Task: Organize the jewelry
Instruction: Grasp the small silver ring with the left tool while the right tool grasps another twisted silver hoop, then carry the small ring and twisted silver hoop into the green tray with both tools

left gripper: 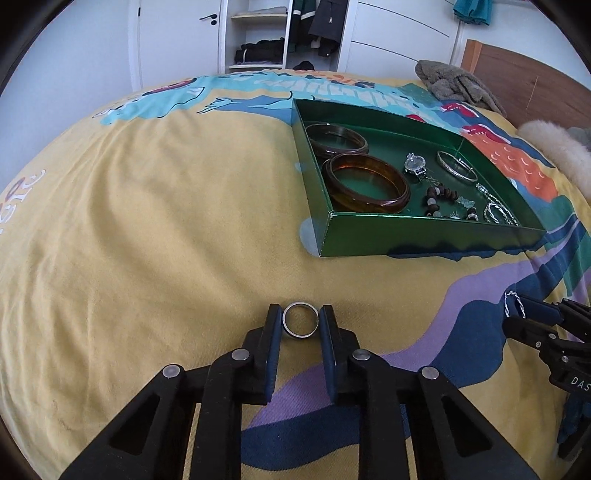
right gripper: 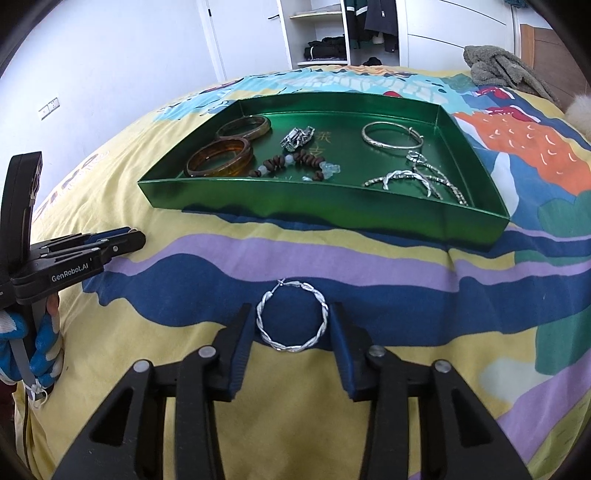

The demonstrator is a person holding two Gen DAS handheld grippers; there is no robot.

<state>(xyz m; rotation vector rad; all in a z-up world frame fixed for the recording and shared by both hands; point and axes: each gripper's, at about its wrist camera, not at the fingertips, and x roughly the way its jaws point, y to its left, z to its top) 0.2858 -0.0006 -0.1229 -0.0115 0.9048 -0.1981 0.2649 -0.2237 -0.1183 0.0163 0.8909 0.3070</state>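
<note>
Glossy green foil tray [right gripper: 332,210], polished metal ring [left gripper: 300,319], twisted silver hoop [right gripper: 292,318], matt cotton bedspread [left gripper: 147,221]

Left wrist view: low over the bedspread [left gripper: 147,206], looking forward and down along its own fingers, green tray [left gripper: 424,236] ahead to the right.
Right wrist view: same low tilt, tray [right gripper: 332,210] near and straight ahead.
Shared: tray, bedspread, wardrobe [left gripper: 258,33] behind; each catches the other gripper at its edge.

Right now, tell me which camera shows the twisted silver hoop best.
The right wrist view. The twisted silver hoop lies face-on, whole, between the right gripper fingers on the bedspread. The left wrist view catches only an edge-on sliver of it at the far right.
</note>
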